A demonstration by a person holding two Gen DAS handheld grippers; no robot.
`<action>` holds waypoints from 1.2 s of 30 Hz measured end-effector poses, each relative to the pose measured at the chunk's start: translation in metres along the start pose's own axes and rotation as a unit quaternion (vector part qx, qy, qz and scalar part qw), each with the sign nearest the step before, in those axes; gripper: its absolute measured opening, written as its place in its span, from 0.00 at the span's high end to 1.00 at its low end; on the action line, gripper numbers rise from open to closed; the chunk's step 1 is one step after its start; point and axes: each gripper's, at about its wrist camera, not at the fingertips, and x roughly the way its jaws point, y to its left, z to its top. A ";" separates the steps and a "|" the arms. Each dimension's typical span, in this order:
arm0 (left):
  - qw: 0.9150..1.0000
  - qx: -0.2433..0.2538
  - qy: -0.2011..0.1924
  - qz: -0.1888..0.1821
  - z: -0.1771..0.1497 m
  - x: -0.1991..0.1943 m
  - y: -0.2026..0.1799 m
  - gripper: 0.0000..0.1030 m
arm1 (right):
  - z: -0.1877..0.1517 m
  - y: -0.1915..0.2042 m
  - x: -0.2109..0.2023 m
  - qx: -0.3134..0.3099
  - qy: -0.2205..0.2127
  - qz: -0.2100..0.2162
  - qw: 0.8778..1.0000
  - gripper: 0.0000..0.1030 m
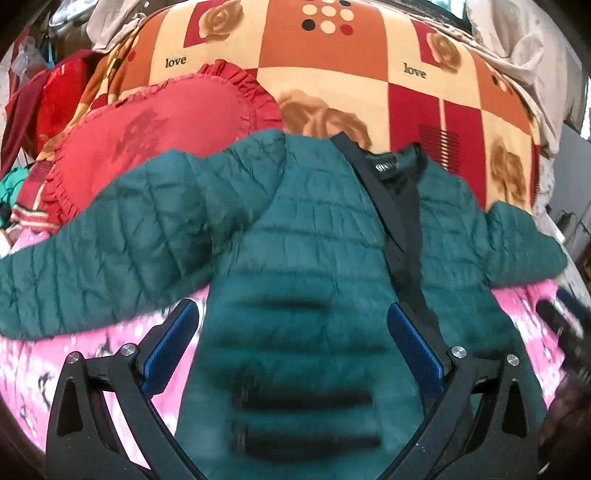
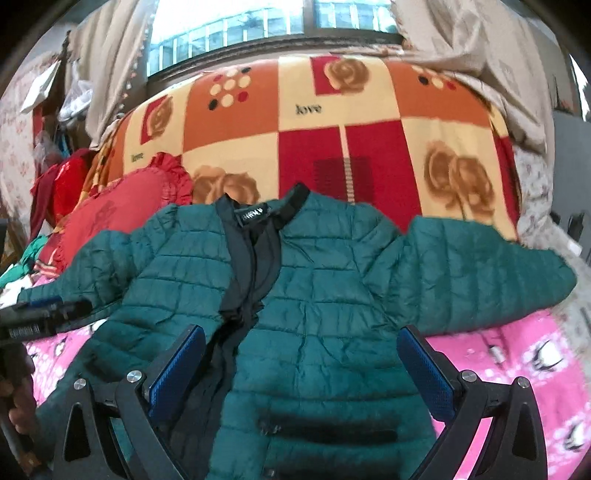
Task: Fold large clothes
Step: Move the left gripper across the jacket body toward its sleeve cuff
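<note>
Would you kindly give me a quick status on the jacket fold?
Left tool open, right tool open, both empty. Green jacket spread flat, sleeves out, unfolded. Red pillow under one sleeve.

The jacket (image 2: 314, 295) lies flat on the bed sheet (image 2: 517, 354), front up, collar toward 12 o'clock, sleeves spread toward 9 and 3 o'clock. Behind it, at 12 o'clock, lies the blanket (image 2: 332, 122). The cushion (image 2: 110, 214) sits at 10 o'clock — the left sleeve appears to overlap its edge. Beyond the blanket stands the window (image 2: 258, 26) — curtains (image 2: 461, 66) at both sides.
</note>
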 end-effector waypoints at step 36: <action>0.994 0.016 0.093 0.055 -0.032 0.104 0.014 0.00 | -0.046 0.014 0.095 0.015 0.163 -0.020 0.986 0.00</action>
